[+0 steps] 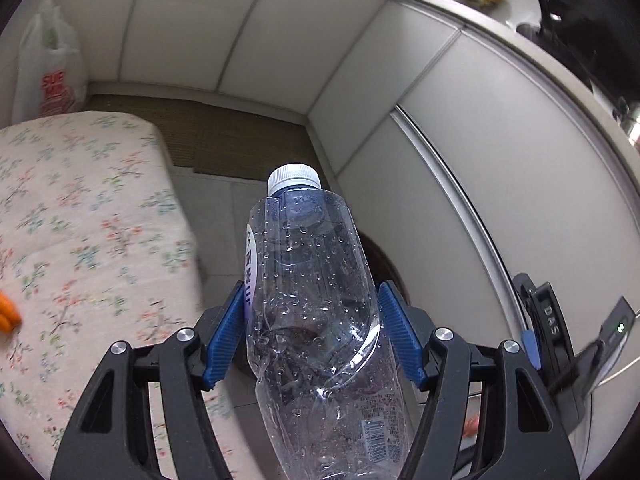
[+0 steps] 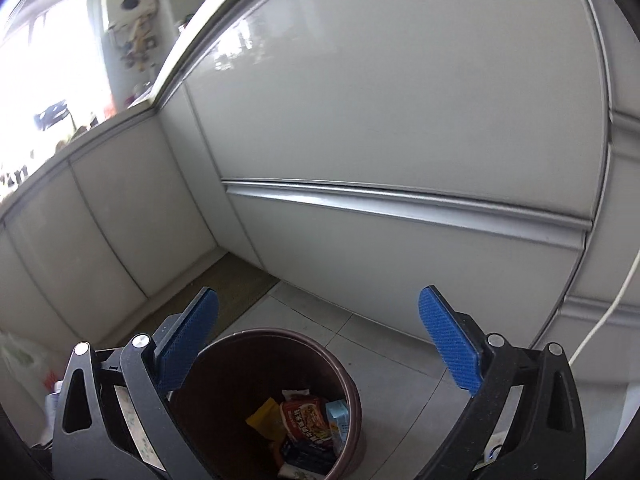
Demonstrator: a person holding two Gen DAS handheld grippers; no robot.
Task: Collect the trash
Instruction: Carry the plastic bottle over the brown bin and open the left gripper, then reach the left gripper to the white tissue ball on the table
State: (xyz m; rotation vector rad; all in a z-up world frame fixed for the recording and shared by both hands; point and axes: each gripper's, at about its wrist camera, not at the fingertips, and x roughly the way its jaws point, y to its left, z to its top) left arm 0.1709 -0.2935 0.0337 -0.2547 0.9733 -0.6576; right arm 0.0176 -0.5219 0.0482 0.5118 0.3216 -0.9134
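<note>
Left of the left tongs (image 1: 311, 328), a floral cloth (image 1: 80, 232) covers a surface, a white plastic bag (image 1: 50, 64) with red lettering beyond it against glossy white cabinet doors (image 1: 460, 152). Those tongs are clamped on a crumpled clear plastic bottle (image 1: 316, 304), white ribbed cap (image 1: 294, 178) pointing away, droplets inside, a barcode low on its label. The right tongs (image 2: 320, 340) gape wide, holding nothing, over a round brown bin (image 2: 280, 392) on pale floor tiles (image 2: 400, 380), with a red snack wrapper (image 2: 306, 420) and yellow scrap (image 2: 266, 420) inside.
</note>
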